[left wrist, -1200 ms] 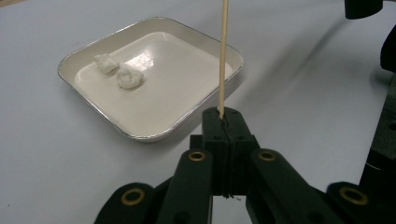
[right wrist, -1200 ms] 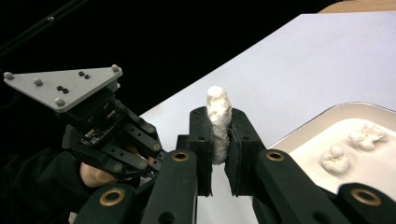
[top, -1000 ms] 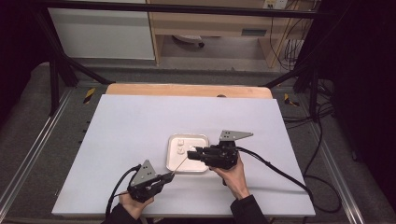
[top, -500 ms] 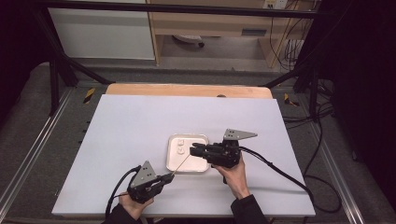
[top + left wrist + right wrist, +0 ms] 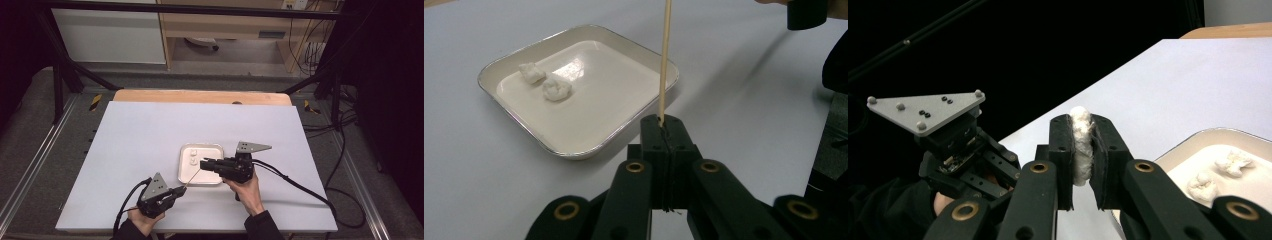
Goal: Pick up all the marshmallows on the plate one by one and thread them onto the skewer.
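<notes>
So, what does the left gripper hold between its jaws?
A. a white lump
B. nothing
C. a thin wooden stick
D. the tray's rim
C: in the left gripper view the left gripper is shut on a thin wooden stick that rises from the jaws above the tray.

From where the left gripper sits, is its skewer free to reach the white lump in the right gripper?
Probably yes: the left gripper holds the skewer aimed toward the right gripper, whose white lump protrudes from the jaws, with nothing between.

You see one tray (image 5: 574, 150), one stick (image 5: 665, 65), two grippers. White lumps: three — two (image 5: 556, 88) in tray, one (image 5: 1080, 145) squeezed, frame middle.
</notes>
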The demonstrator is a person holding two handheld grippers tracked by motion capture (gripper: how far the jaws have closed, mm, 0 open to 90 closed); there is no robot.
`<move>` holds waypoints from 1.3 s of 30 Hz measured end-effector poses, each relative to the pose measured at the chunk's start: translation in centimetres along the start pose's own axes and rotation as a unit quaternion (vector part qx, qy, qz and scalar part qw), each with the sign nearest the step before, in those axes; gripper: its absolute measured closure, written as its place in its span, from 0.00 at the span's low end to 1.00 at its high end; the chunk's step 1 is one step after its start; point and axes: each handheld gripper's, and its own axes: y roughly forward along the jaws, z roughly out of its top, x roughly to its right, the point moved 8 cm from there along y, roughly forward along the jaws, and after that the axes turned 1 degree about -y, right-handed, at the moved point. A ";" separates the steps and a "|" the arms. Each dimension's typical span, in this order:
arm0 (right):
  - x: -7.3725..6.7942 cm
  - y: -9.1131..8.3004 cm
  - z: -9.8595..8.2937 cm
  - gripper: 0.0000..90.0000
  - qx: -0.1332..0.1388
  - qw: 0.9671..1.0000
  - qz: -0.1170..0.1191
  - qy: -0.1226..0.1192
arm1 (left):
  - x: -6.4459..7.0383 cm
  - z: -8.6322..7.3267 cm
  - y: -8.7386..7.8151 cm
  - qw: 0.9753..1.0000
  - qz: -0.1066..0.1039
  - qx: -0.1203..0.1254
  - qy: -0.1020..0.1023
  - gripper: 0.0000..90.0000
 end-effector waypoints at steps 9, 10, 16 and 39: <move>-0.1 -0.1 0.0 0.91 -0.005 1.000 0.001 -0.007 | 0.3 0.2 0.2 1.000 -0.005 -0.001 0.002 0.99; -0.1 0.0 0.0 0.91 -0.004 1.000 0.001 -0.008 | 0.3 0.2 0.2 1.000 -0.005 -0.002 0.003 0.99; -1.3 2.4 -2.9 0.90 -0.074 0.997 0.033 -0.016 | 0.6 2.1 -0.1 0.999 0.017 0.030 0.019 0.99; 1.7 1.2 -2.3 0.25 -0.114 0.983 -0.108 -0.095 | -3.0 -0.1 -1.7 0.999 0.022 0.009 -0.038 0.99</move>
